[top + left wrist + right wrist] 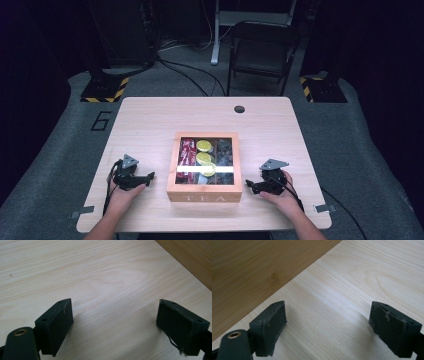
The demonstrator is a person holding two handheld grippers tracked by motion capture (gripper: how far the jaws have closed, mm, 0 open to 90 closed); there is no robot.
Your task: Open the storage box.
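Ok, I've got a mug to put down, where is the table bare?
Widest bare stretch: the far table strip between the tea box and the cable hole. The far side margins are free too. It is crowded near the front, where the left hand-held gripper and right hand-held gripper flank the box.

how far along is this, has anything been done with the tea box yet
Nothing looks done yet. The tea box sits shut at the table's middle, packets visible through its lid. The left gripper and right gripper rest open on either side of it, holding nothing. Opening the box or lifting anything out is all left.
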